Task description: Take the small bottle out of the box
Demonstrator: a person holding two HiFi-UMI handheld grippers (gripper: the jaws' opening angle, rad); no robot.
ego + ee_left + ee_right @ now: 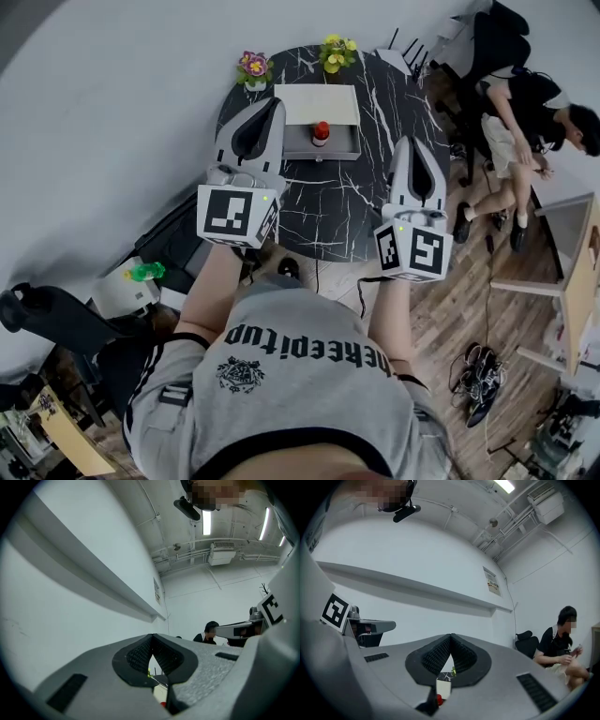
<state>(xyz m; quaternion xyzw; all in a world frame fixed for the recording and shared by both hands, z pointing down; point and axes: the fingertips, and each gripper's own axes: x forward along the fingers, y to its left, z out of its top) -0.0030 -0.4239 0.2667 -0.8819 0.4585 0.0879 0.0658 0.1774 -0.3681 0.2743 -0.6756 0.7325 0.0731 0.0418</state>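
A small bottle with a red cap (321, 132) stands inside an open grey box (342, 145), whose white lid (317, 103) is tipped back, on a round black marble table (328, 211). My left gripper (276, 101) hovers over the table's left side, just left of the box, jaws shut and empty. My right gripper (410, 141) hangs over the table's right part, right of the box, also shut with nothing held. In the left gripper view the left gripper (151, 635) points slightly upward, and a bit of the red cap (163, 704) shows below it. In the right gripper view the red cap (438, 699) and white lid (444, 686) show below the right gripper (451, 635).
Two flower pots (254, 69) (337, 52) stand at the table's far edge. A person sits on a chair at the right (525, 112). A wooden table (581, 272) and cables (478, 370) lie to the right; a green bottle (145, 272) and black chair (47, 314) are at the left.
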